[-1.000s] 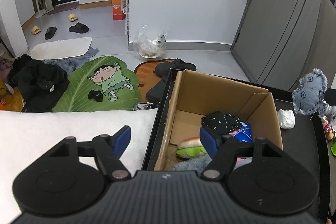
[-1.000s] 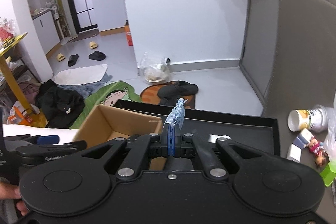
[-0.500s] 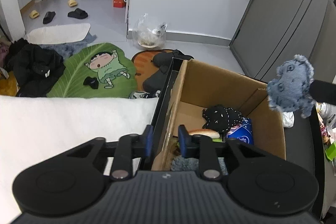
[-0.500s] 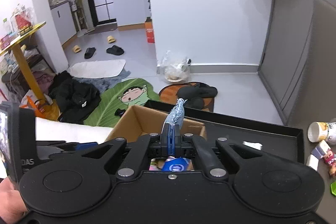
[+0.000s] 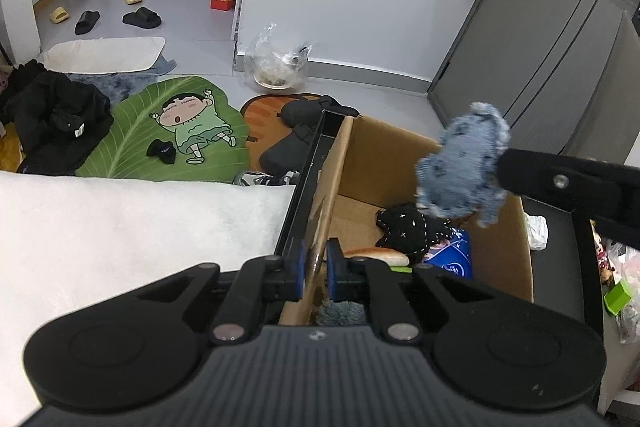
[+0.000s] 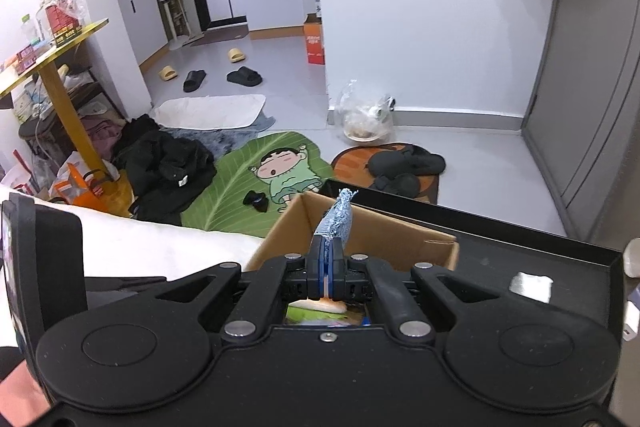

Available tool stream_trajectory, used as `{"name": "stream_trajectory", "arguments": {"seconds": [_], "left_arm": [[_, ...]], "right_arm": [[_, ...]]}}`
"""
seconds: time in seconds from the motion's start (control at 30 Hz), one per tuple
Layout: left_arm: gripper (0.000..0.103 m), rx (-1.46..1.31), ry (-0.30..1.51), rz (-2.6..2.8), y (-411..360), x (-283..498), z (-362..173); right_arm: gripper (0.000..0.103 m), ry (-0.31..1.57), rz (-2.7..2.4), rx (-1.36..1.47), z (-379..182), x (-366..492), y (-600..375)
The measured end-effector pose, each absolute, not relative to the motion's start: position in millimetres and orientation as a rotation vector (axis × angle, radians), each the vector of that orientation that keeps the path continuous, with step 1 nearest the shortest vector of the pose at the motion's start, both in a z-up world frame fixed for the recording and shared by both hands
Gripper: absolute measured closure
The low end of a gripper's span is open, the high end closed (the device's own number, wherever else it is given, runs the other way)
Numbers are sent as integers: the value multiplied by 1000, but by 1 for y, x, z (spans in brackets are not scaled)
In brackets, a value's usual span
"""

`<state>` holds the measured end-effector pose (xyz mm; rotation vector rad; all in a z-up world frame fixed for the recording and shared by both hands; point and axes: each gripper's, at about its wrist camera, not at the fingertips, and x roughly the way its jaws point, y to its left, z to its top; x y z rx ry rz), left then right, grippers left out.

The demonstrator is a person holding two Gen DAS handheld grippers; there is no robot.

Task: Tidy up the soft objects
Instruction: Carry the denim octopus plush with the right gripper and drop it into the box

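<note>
Denim-blue and frayed, the soft toy [image 5: 464, 167] hangs pinched in our right gripper [image 6: 327, 273], poised over the open cardboard box [image 5: 404, 147]. Our left gripper [image 5: 313, 269] is clamped on the box's near wall, steadying it. Inside we see a black stitched plush [image 5: 412, 233], a bread-shaped soft piece [image 5: 380, 257] and a blue packet [image 5: 450, 259]. We judge this the placing step: next we should lower the toy below the rim and part the right jaws, keeping the left hold firm so the box does not slide on the black tray [image 6: 520, 251].
</note>
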<state>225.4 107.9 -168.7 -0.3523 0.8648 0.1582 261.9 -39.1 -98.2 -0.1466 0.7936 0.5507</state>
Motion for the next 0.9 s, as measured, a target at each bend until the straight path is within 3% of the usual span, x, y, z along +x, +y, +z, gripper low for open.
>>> {"name": "stream_trajectory", "arguments": {"seconds": [0.13, 0.17, 0.2, 0.27, 0.9], "left_arm": [[93, -381, 867, 155, 113, 226, -171], [93, -381, 867, 155, 113, 226, -171], [93, -378, 867, 154, 112, 226, -170], [93, -372, 866, 154, 111, 226, -170], [89, -270, 865, 183, 99, 226, -163]], "right_arm": [[98, 796, 579, -137, -97, 263, -28], [92, 793, 588, -136, -96, 263, -27], [79, 797, 597, -135, -96, 263, -26], [73, 793, 594, -138, -96, 263, -29], [73, 825, 486, -159, -104, 261, -92]]}}
